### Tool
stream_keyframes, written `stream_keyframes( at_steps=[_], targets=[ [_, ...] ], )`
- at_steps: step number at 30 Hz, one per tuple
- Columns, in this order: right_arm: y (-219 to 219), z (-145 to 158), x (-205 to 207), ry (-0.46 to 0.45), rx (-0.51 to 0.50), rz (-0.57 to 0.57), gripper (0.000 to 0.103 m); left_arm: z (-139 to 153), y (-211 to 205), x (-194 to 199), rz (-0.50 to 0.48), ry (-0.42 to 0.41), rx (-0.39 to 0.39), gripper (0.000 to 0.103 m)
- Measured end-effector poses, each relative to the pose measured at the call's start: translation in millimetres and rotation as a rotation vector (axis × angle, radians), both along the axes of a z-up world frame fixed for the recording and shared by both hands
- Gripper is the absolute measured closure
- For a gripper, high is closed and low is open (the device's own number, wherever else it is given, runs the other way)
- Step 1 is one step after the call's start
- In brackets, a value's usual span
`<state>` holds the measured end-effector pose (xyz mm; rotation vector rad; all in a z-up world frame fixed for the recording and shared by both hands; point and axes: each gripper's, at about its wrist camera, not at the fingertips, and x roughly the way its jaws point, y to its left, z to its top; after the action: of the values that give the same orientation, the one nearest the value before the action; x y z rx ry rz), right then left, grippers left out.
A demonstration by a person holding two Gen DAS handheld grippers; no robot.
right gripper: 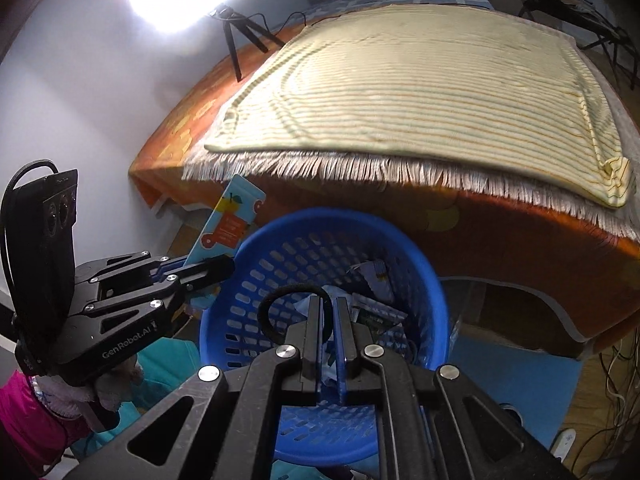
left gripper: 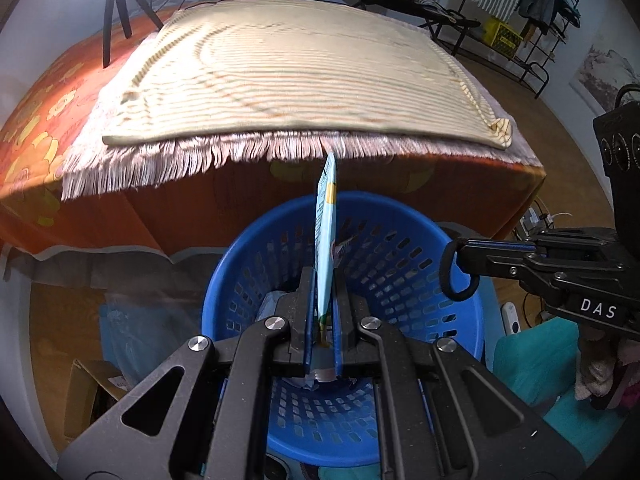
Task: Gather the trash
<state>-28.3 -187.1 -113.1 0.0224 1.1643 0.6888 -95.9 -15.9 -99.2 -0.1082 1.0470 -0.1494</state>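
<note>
Standing upright between the left gripper [left gripper: 323,280] jaws—clamped—a packet [left gripper: 326,224]; right gripper [right gripper: 329,312] pinches a black loop [right gripper: 276,300].

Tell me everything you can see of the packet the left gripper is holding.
The packet is a flat, light blue pouch, glossy like plastic film, printed with orange and red fruit graphics and small text. The left gripper pinches its lower end between closed jaws. It stands edge-on in the left wrist view, rising above the blue basket, whose bottom already holds other wrappers. Nothing else touches it.
</note>
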Motion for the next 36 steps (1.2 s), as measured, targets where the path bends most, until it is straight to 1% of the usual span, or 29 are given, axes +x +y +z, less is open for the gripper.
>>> stream_keyframes(
  at_steps=[4, 6, 7, 8, 9, 10, 12, 13, 15, 17, 19, 21, 23, 25, 26, 30, 33, 36],
  targets=[
    [4, -6, -1, 0.01, -0.012, 0.011, 0.096, -3, 0, -1, 0.009, 0.003, 0.009, 0.098],
    [6, -8, -3, 0.008, -0.019, 0.016, 0.092, -4, 2, 0, 0.018, 0.004, 0.007, 0.098],
    [6, -9, -4, 0.005, -0.021, 0.019, 0.09, -4, 3, 0, 0.022, 0.006, 0.008, 0.096],
    [7, -9, -5, 0.003, -0.023, 0.02, 0.083, -5, 4, 1, 0.026, 0.008, 0.008, 0.092],
    [7, -9, -5, -0.003, -0.027, 0.018, 0.076, -5, 6, 1, 0.033, 0.008, 0.008, 0.083],
    [7, -9, -6, -0.006, -0.03, 0.017, 0.073, -5, 6, 0, 0.037, 0.005, 0.009, 0.069],
    [6, -11, -6, -0.007, -0.038, 0.015, 0.068, -4, 8, -1, 0.044, -0.008, 0.014, 0.06],
    [6, -11, -5, -0.005, -0.04, 0.014, 0.065, -3, 8, -1, 0.045, -0.011, 0.017, 0.06],
    [5, -13, -6, -0.004, -0.045, 0.008, 0.049, -3, 8, -2, 0.045, -0.012, 0.025, 0.06],
    [4, -14, -6, -0.007, -0.054, 0.005, 0.042, -4, 9, -2, 0.049, -0.009, 0.03, 0.058],
    [2, -14, -7, -0.011, -0.066, 0.007, 0.037, -4, 10, -2, 0.057, -0.009, 0.035, 0.044],
    [1, -14, -9, -0.019, -0.078, 0.006, 0.027, -3, 12, -3, 0.066, -0.019, 0.043, 0.04],
    [1, -14, -9, -0.027, -0.091, 0.003, 0.021, -2, 14, -3, 0.072, -0.022, 0.052, 0.039],
    [0, -14, -10, -0.033, -0.1, 0.0, 0.018, 0, 16, -3, 0.086, -0.028, 0.056, 0.027],
    [0, -15, -10, -0.034, -0.109, -0.003, 0.018, 1, 17, -3, 0.094, -0.034, 0.054, 0.026],
    [-1, -13, -10, -0.048, -0.146, -0.009, 0.015, 7, 19, -1, 0.107, -0.043, 0.056, 0.025],
    [3, -8, -12, -0.089, -0.175, -0.008, 0.013, 12, 19, 0, 0.11, -0.054, 0.054, 0.024],
    [7, 3, -14, -0.15, -0.2, -0.003, 0.012, 21, 17, 1, 0.107, -0.075, 0.06, 0.023]
  ],
)
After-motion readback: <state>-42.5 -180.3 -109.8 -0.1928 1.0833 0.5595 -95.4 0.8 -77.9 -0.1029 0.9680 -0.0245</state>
